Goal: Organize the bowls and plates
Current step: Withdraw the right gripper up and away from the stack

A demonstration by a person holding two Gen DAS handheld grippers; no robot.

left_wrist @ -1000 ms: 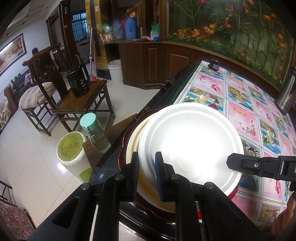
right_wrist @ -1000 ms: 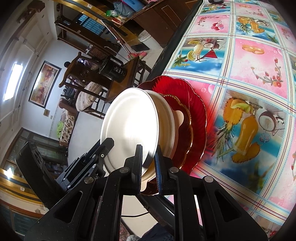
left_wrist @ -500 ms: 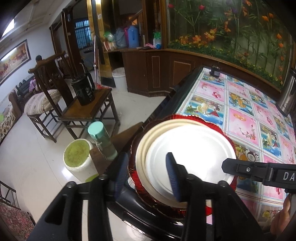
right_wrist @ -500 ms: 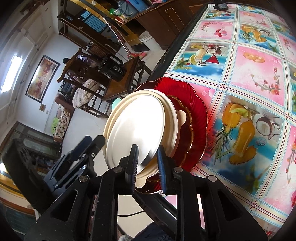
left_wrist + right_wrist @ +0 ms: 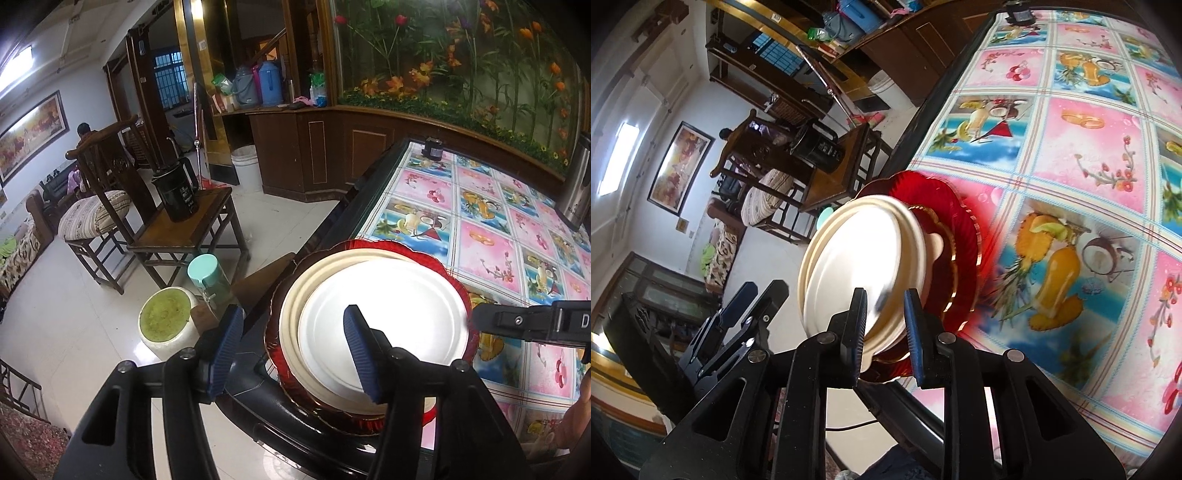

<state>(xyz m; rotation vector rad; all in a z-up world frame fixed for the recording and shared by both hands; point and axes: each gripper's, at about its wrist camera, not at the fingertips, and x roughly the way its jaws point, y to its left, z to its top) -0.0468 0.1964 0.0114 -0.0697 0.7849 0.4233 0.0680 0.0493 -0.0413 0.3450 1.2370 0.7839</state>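
Note:
A white plate point(image 5: 380, 325) lies on top of a cream plate point(image 5: 291, 317) and red scalloped plates point(image 5: 458, 291), stacked at the table's near corner. My left gripper point(image 5: 293, 350) hovers over the stack's near rim with its jaws opening and nothing pressed between them. From the right wrist, the white plate point(image 5: 857, 258) looks blurred on the red plates point(image 5: 956, 236). My right gripper point(image 5: 886, 332) straddles the stack's rim with a small gap and is not clamped on it. It also shows at the stack's right edge as the right gripper point(image 5: 532, 325).
The table point(image 5: 480, 236) wears a fruit-print cloth; a steel flask point(image 5: 576, 184) stands at its right edge. Left of the table are a wooden chair with a black kettle point(image 5: 177, 195), a teal-capped bottle point(image 5: 207, 280) and a green-topped white tub point(image 5: 166, 325). A person point(image 5: 85, 133) sits far off.
The white plate, first held tilted up by both grippers, has dropped flat onto the stack. Both grippers let go of it; the left jaws spread wide, the right jaws only a little.

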